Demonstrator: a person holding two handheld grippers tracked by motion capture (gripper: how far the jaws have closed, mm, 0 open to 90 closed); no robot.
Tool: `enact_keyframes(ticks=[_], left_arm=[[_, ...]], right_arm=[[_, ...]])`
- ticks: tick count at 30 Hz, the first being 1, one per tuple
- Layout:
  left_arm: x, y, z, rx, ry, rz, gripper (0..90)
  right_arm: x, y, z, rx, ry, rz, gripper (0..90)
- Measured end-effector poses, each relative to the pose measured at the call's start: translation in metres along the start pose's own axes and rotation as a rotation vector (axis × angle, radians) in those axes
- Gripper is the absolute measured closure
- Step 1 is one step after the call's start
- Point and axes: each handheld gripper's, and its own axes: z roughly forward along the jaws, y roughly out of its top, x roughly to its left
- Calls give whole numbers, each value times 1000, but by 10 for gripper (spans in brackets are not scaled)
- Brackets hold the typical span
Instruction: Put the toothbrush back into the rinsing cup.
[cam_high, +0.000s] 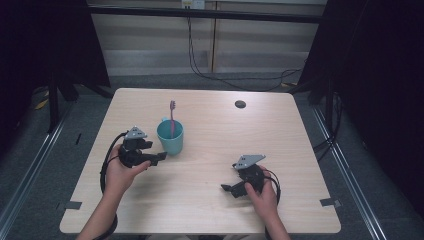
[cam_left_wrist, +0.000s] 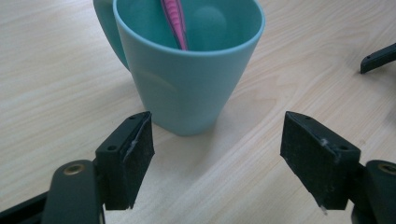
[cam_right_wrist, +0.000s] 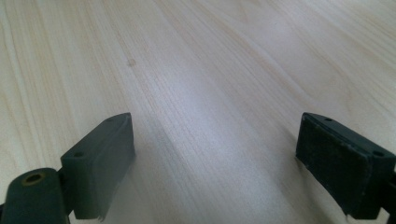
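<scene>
Left hand-held gripper (cam_high: 161, 157) gapes just before teal mug (cam_high: 170, 137); pink toothbrush (cam_high: 172, 117) inside.

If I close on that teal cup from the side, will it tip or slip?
The teal cup narrows toward its base, so a low push might tip it. Its wall looks smooth, probably slippery against the pads. The pink toothbrush leans loosely inside and may shift. The left gripper stands open, short of the cup.

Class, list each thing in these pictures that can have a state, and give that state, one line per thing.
Mug: upright on the table, not gripped.
Toothbrush: standing in the mug, bristles up.
Left gripper: open, just short of the mug.
Right gripper: open, nothing between its jaws.
</scene>
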Motion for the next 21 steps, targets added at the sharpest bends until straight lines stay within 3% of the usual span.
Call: enact_keyframes(ticks=[10,21], left_arm=[[-1,-14,9,29,-8,-21,241],[-3,-31,17,64,6,-11,228]], right_arm=[[0,0,0,0,0,0,111],[0,0,0,0,0,0,111]])
